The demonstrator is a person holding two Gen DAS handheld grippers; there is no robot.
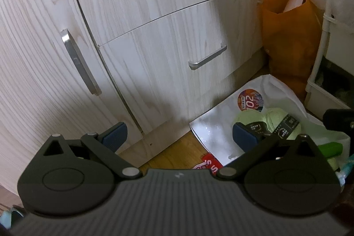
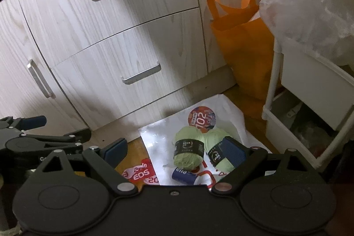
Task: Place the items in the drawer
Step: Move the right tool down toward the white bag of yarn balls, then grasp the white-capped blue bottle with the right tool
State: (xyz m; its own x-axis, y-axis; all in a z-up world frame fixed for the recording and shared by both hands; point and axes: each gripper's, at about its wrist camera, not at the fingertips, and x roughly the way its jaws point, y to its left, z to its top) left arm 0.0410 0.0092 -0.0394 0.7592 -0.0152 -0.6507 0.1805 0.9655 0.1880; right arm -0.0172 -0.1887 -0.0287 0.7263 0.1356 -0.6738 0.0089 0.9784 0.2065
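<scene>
Down near the floor, both grippers hang in front of a pale wood-grain cabinet, and neither of them holds anything. The left gripper has its fingers wide apart, and between them I see only the wooden floor and the foot of the cabinet. The right gripper also has its fingers spread wide, with nothing between the blue pads. The two drawers stand one above the other and both are closed; the lower drawer carries a silver bar handle, and the upper drawer has the same kind of handle. The items lie on a white plastic bag spread flat on the floor just in front of the lower drawer. On this bag two light green yarn balls with dark paper bands lie side by side, touching each other, and a small blue cylinder lies just beside them, nearer to the right gripper. A red and white printed wrapper lies on the floor at the left edge of the bag. To the right of the cabinet an orange tote bag stands against it, and next to this a white rack with clear plastic on top.
</scene>
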